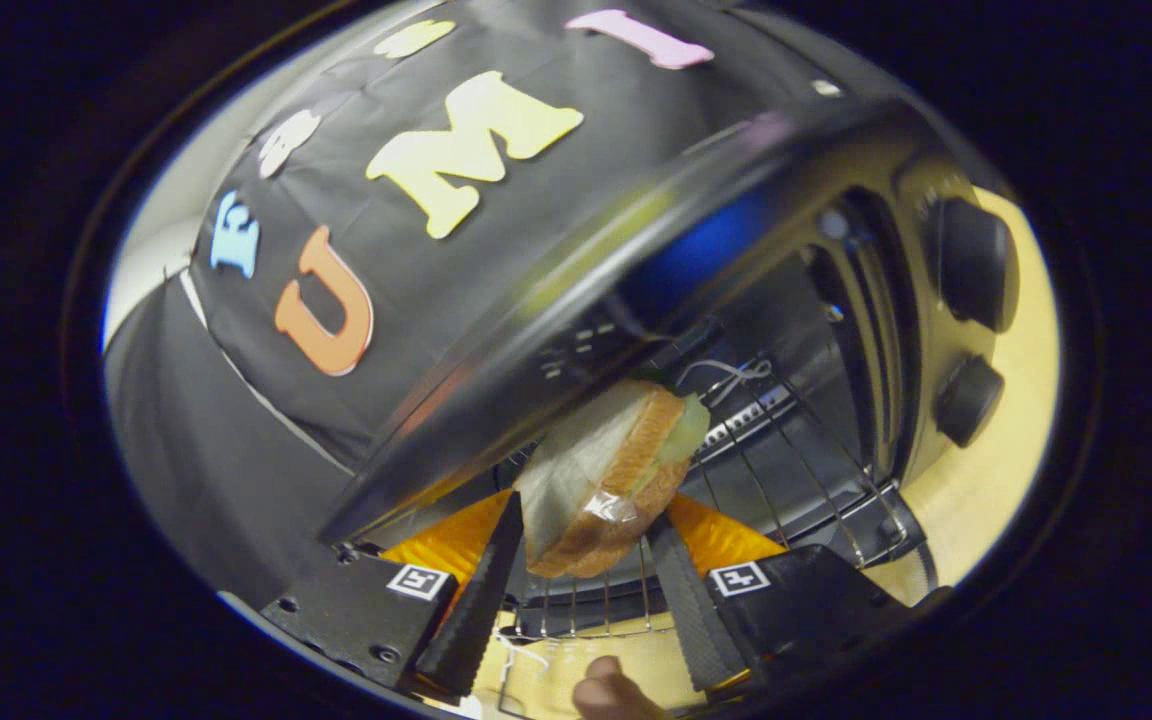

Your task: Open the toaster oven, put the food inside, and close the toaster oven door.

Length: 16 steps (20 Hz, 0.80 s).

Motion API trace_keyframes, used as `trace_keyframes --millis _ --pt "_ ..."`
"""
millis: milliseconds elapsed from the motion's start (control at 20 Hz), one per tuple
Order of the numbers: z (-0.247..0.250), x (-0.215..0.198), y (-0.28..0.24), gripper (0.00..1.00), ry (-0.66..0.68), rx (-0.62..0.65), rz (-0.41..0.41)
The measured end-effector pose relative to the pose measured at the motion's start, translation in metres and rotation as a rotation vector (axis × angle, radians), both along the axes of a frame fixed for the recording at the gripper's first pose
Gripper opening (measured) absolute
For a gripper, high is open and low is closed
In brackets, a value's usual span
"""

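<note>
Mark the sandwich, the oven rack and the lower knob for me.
sandwich (608,478): gripper view, on its crust edge between the fingers.
oven rack (786,470): gripper view, on bare wires beyond the sandwich.
lower knob (968,400): gripper view, on its round face.

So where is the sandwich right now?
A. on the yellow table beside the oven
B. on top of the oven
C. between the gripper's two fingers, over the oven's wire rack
C: the sandwich sits between the fingers of the gripper, at the toaster oven's open mouth above the wire rack.
</note>
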<state>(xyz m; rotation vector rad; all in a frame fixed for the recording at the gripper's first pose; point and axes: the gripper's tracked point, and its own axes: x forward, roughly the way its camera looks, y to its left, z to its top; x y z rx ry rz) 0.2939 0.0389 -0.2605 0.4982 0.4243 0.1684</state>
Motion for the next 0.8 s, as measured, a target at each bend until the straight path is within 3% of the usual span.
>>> trace_keyframes --millis 200,800 --pt "-0.006 0.004 -0.005 0.98 -0.043 -0.239 0.011" --pt "-0.03 -0.016 -0.009 1.0 0.097 -0.634 -0.037"
